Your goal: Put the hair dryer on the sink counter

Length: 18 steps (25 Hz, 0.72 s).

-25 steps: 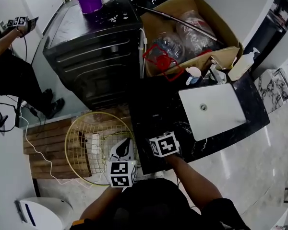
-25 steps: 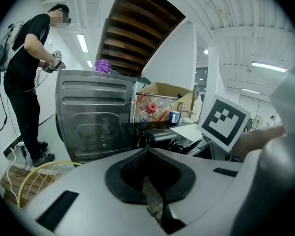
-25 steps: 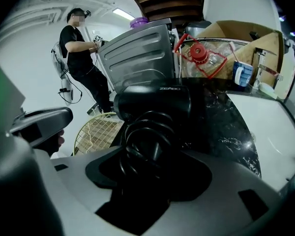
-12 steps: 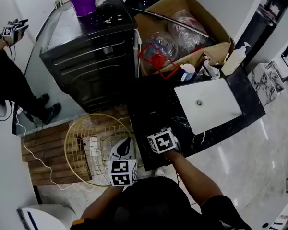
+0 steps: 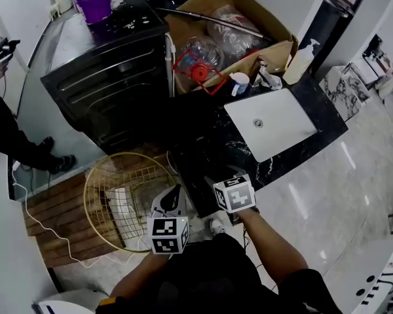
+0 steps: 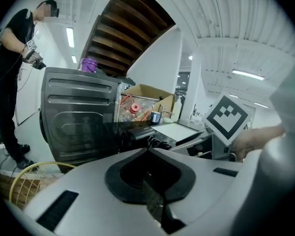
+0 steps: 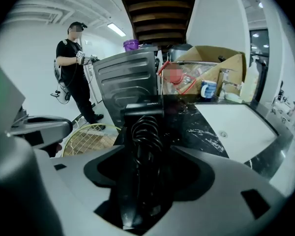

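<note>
Black clothing: 1 person [image 5: 6, 129], far left, standing on the floor beside the appliance.

Wood-slat mat [image 5: 52, 211]: floor level, carrying 1 gold wire basket [image 5: 98, 175]; a white item lies inside, kind not made out.

Black appliance [image 5: 105, 77]: panelled front, 1 purple bucket [image 5: 93, 3] on its top.

Left gripper [image 6: 148, 150]: jaws pressed together, tips touching, nothing between them; held at the basket's right rim, just left of the desk.

Desk [image 5: 203, 142]: black marble with white veining, right of the appliance.

Hair dryer [image 7: 143, 113]: black, coiled cord bunched along the handle; over the desk's near-left part, body pointing away from the person. Whether it rests on the surface cannot be told.

Right gripper [image 7: 146, 151]: jaws pinching the hair dryer's handle and cord.

Cardboard box [image 5: 281, 44]: open, behind the desk, holding clear plastic items and 1 red-lidded container [image 5: 198, 70].

Blue-and-white cup [image 5: 239, 82] and white pump bottle [image 5: 299, 61]: along the desk's far edge.

White sink basin [image 5: 281, 126]: 1 drain, right part of the desk.
</note>
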{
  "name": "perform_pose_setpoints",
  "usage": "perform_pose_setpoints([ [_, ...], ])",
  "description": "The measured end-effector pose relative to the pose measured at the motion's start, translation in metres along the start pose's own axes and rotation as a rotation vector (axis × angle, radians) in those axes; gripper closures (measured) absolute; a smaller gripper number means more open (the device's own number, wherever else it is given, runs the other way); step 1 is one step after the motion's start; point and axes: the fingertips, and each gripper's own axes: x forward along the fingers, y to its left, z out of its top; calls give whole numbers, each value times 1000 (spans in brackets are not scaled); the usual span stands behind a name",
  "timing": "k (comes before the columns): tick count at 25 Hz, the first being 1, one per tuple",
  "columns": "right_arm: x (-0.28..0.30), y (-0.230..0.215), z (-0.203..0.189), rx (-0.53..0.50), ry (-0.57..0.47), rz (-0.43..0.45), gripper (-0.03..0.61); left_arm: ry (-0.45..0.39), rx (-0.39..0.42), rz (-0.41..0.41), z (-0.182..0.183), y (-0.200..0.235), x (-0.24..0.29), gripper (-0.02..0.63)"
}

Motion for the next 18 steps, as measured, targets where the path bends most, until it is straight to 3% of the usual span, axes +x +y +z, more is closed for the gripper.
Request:
perform_pose_setpoints([
  [7, -69, 8, -20, 128, -139, -105, 329, -3, 52, -100, -10, -31, -23, 607],
  [13, -118, 16, -61, 167, -202, -115, 439, -32, 77, -95, -14, -71, -49, 607],
  [18, -166, 11, -91, 139, -245, -90, 512, -45, 75, -80, -26, -125, -67, 607],
])
